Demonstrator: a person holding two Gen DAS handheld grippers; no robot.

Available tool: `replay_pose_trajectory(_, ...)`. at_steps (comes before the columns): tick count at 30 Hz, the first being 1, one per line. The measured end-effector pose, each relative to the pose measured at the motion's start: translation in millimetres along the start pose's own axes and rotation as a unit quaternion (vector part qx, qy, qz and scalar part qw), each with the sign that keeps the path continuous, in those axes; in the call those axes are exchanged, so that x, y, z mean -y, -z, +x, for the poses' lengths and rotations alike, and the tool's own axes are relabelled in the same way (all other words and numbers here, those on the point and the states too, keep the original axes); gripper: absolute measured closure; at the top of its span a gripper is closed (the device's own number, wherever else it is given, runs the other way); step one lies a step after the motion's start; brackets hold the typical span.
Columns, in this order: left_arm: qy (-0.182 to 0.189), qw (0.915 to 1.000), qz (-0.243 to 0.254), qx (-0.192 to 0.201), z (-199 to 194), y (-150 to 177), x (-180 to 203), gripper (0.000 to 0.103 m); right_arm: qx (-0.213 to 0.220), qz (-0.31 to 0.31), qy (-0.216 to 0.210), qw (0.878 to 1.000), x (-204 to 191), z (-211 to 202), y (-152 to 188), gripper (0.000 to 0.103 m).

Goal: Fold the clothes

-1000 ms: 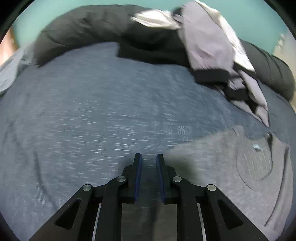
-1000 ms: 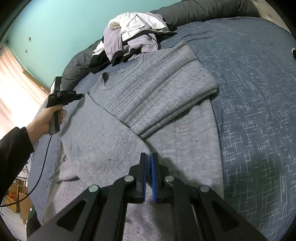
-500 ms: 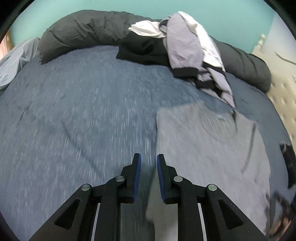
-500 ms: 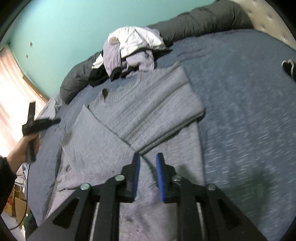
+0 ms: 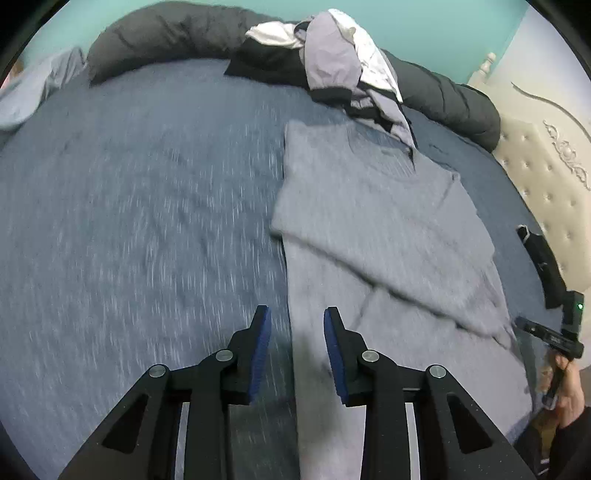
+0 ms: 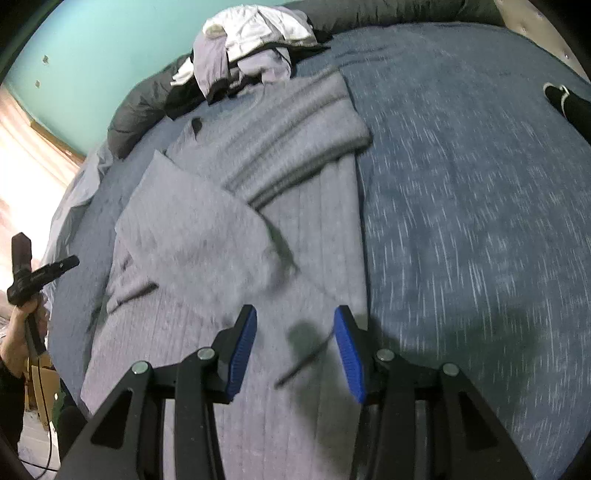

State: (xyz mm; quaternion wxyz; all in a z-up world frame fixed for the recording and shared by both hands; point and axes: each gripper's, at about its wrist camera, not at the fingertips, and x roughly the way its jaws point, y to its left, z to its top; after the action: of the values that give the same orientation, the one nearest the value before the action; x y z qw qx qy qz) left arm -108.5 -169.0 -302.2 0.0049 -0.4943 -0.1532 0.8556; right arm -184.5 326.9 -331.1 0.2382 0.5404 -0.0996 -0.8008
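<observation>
So the left gripper (image 5: pixel 297 347) is held with its jaws spread fairly wide, and nothing is pinched between the blue pads (image 5: pixel 260 347). It's hovering right over the left edge of the grey sweater (image 5: pixel 373 229), with the blue-grey bedspread (image 5: pixel 147 206) seen under the left finger and grey knit under the right one. Whether the pads are actually touching the fabric can't be told, since that view is pretty motion-blurred.

The right gripper (image 6: pixel 295 347) is spread wide too, a bit wider if anything, and nothing is gripped there either. It's positioned above the near part of the sweater, close to its right edge, and its shadow is cast on the knit between the pads.

The sweater itself is laid out flat on the bed with the collar pointed to the far side. Both sleeves are folded in across the body: in the right wrist view, the right sleeve is seen lying diagonally over the chest, and the left one is laid over it nearer the camera. A few wrinkles are left along the sweater's left side.

At the far edge of the bed, a pile of clothes (image 5: pixel 343 70) in lilac, white and black is heaped just beyond the collar, resting against a dark grey rolled duvet (image 5: pixel 166 33). A black sock (image 6: pixel 572 105) is spotted off to the right on the bedspread.
</observation>
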Motion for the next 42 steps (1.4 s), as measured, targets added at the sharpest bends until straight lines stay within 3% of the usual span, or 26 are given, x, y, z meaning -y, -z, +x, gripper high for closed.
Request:
replay_pose_trajectory(7,0.009,0.9999,-0.006,-0.003,-14.2,37.2,-2.1,0.065,-0.025,0.029,0.000,0.999,-4.3,12.8,19.7,0.059)
replay_pose_trajectory(9,0.015,0.9998,-0.014,-0.003,-16.6,44.9,-3.4,0.063,-0.030,0.032,0.014,0.999,-5.5,18.2,20.6,0.067)
replay_pose_trajectory(11,0.019,0.9997,-0.017,-0.002,-20.3,50.9,-3.4,0.063,-0.031,0.033,0.029,0.999,-6.9,21.8,21.1,0.089)
replay_pose_trajectory(14,0.023,0.9996,-0.015,0.001,-26.8,54.8,-3.3,0.063,-0.020,0.025,0.043,0.999,-8.7,17.1,22.5,0.099)
replay_pose_trajectory(24,0.015,0.9996,-0.021,0.010,-40.3,59.5,-14.8,0.062,-0.003,-0.046,0.100,0.994,-19.5,-5.0,33.3,0.100)
replay_pose_trajectory(36,0.049,0.9965,-0.020,-0.065,-19.7,92.7,-9.9,0.061,-0.044,-0.022,0.085,0.995,-2.9,-26.0,45.4,0.096)
replay_pose_trajectory(37,0.051,0.9957,-0.020,-0.075,-18.0,98.5,-9.6,0.061,-0.049,-0.022,0.079,0.995,-2.5,-29.7,48.9,0.091)
replay_pose_trajectory(40,0.053,0.9938,-0.017,-0.097,-16.0,115.1,-7.1,0.060,-0.063,-0.025,0.068,0.995,-3.1,-42.6,64.1,0.060)
replay_pose_trajectory(42,0.053,0.9928,-0.013,-0.107,-16.8,125.6,-5.1,0.057,-0.073,-0.025,0.065,0.995,-0.9,-48.8,75.0,0.059)
